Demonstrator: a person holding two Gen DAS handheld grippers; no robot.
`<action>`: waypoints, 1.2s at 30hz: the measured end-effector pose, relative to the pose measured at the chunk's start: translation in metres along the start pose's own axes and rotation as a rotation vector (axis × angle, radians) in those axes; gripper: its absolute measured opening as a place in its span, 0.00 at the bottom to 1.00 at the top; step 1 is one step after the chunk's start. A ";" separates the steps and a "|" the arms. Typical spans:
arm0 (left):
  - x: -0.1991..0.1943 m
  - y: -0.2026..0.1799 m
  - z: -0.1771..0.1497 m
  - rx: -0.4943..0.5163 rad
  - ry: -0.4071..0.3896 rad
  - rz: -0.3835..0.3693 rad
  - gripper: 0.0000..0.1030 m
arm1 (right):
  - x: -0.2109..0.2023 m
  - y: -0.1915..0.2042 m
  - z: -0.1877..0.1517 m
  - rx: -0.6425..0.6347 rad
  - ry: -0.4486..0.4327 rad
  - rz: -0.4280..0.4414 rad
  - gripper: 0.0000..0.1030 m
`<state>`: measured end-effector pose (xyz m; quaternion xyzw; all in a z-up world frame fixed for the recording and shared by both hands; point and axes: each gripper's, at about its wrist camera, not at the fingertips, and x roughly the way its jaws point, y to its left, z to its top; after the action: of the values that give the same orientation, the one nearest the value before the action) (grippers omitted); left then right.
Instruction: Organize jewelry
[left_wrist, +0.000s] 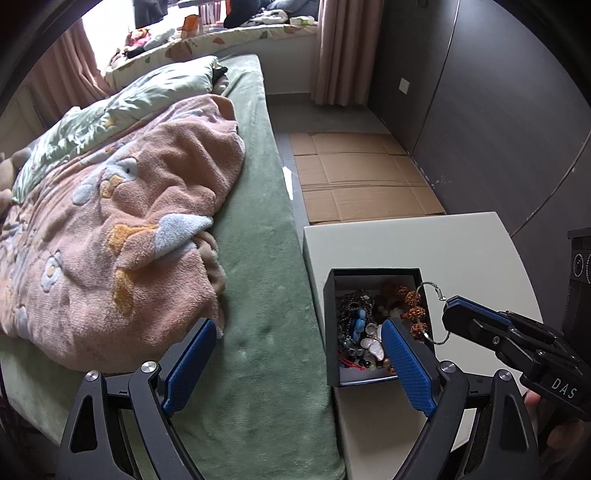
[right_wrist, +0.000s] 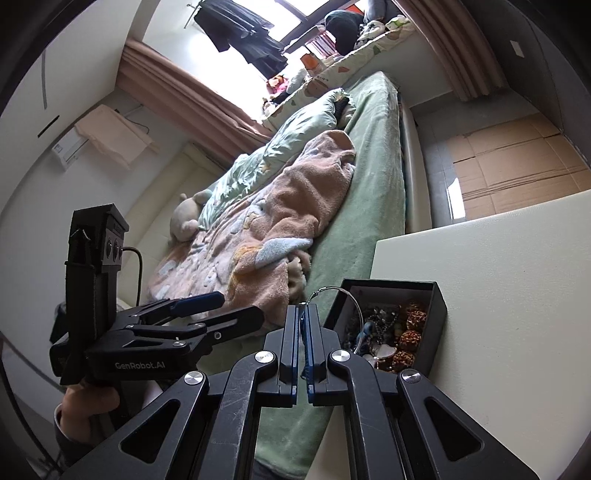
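Left wrist view. The left gripper (left_wrist: 297, 341) stood with its blue-padded jaws wide apart, nothing between them, above the seam where the green fleece bedspread (left_wrist: 258, 295) met the pale cream tabletop (left_wrist: 443, 243). A small black open cardboard box (left_wrist: 373, 325) sat at the table's near left edge, just beside the bed, filled with mixed jewelry (left_wrist: 360, 332): dark bead strands, a blue piece, a white butterfly-shaped pendant, orange-brown bead clusters. The right gripper (left_wrist: 448, 306) entered from the right, its tips pinched on a thin silver wire hoop (left_wrist: 432, 314) that hung over the box's right wall. A pink fleece blanket (left_wrist: 122, 229) lay bunched on the bed at left; flattened brown cardboard (left_wrist: 354, 173) covered the far floor.

Right wrist view. The right gripper (right_wrist: 303, 306) showed its jaws nearly together, a narrow slit between the pads, the hoop (right_wrist: 332, 291) caught at the tips and arching right over the box (right_wrist: 437, 317). The left gripper (right_wrist: 231, 306) stood at left with jaws apart, a hand (right_wrist: 88, 406) on its grip.
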<state>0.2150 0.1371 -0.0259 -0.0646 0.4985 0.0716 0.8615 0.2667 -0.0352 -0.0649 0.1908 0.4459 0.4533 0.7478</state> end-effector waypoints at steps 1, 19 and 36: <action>-0.003 0.001 -0.001 -0.006 -0.013 0.000 0.88 | 0.000 -0.002 -0.001 0.007 0.012 -0.010 0.44; -0.036 -0.056 -0.033 -0.010 -0.160 -0.119 0.88 | -0.136 0.002 -0.022 0.001 -0.082 -0.343 1.00; -0.082 -0.075 -0.085 0.073 -0.329 -0.163 0.91 | -0.199 0.007 -0.076 -0.103 -0.119 -0.548 1.00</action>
<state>0.1167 0.0432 0.0065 -0.0607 0.3461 -0.0072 0.9362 0.1613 -0.2093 -0.0020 0.0513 0.4127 0.2442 0.8760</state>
